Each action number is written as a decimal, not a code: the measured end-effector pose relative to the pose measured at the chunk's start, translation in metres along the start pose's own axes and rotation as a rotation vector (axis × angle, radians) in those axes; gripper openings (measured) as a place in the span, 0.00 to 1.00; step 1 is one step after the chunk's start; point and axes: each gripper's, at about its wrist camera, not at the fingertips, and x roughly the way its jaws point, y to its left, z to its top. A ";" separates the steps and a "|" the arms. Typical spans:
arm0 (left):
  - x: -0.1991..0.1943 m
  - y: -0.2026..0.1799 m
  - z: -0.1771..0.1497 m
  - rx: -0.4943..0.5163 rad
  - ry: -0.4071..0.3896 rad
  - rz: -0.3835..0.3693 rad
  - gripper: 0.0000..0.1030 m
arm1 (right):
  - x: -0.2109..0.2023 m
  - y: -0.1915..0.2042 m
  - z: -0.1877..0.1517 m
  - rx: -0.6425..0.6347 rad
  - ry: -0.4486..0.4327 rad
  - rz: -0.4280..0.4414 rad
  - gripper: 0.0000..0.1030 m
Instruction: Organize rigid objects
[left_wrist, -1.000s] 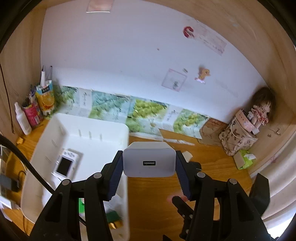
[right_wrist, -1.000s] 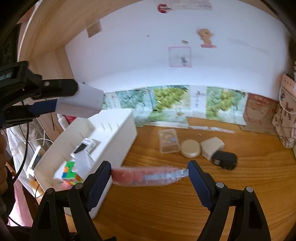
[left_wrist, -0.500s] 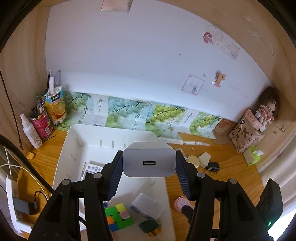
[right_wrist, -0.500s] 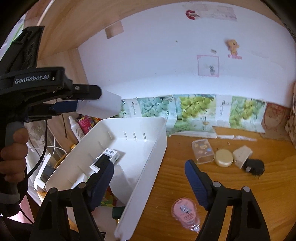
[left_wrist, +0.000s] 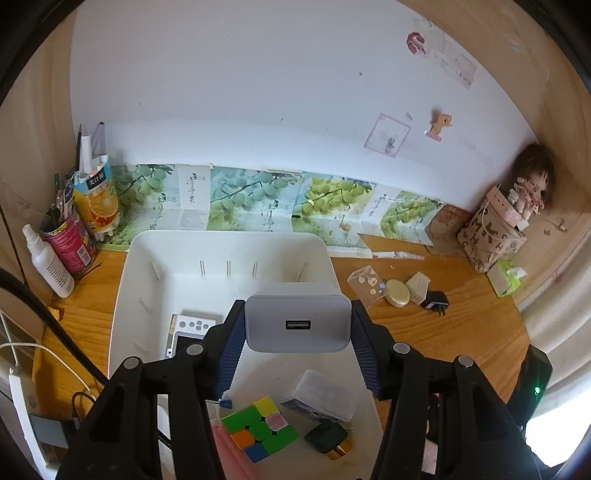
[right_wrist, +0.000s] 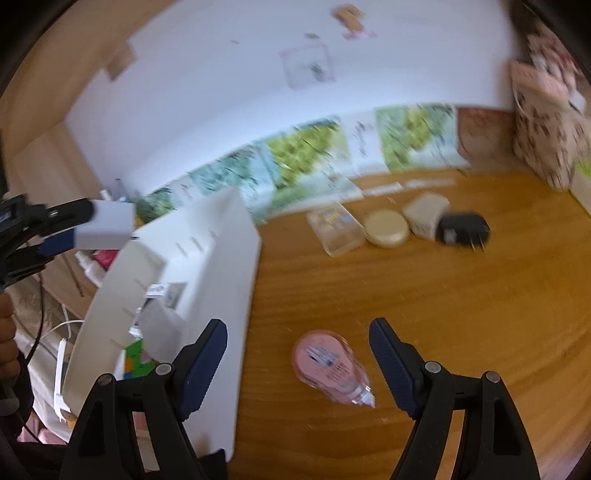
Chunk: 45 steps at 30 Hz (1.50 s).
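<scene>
My left gripper (left_wrist: 298, 314) is shut on a white USB charger (left_wrist: 297, 325) and holds it above the white bin (left_wrist: 229, 236). Inside the bin lie a colour cube (left_wrist: 258, 428), a clear box (left_wrist: 321, 397), a dark green item (left_wrist: 327, 437) and a small white game device (left_wrist: 188, 332). My right gripper (right_wrist: 298, 326) stands open low over the wooden desk. A pink bottle (right_wrist: 327, 365) lies flat on the desk between and just below its fingers, and neither pad touches it. The right wrist view also shows the charger (right_wrist: 107, 225) held over the bin (right_wrist: 236, 236) at far left.
To the right of the bin lie a clear case (right_wrist: 334, 230), a round gold tin (right_wrist: 386, 229), a beige adapter (right_wrist: 424, 214) and a black plug (right_wrist: 461, 229). A spray bottle (left_wrist: 48, 262) and pen cups (left_wrist: 96, 199) stand at the back left. A patterned bag with a doll (left_wrist: 491, 240) fills the right corner.
The pink bottle left the right gripper's jaws and now lies on the desk. That gripper has sunk and rolled. My left gripper carried the charger over the bin.
</scene>
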 end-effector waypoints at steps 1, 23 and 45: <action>0.002 0.000 0.000 0.002 0.006 0.001 0.56 | 0.004 -0.004 0.000 0.020 0.019 -0.014 0.78; 0.054 0.023 -0.014 -0.091 0.230 0.006 0.56 | 0.061 0.008 -0.010 -0.046 0.305 -0.169 0.63; 0.057 0.033 -0.018 -0.134 0.223 0.021 0.68 | 0.045 0.000 -0.005 0.049 0.171 -0.091 0.06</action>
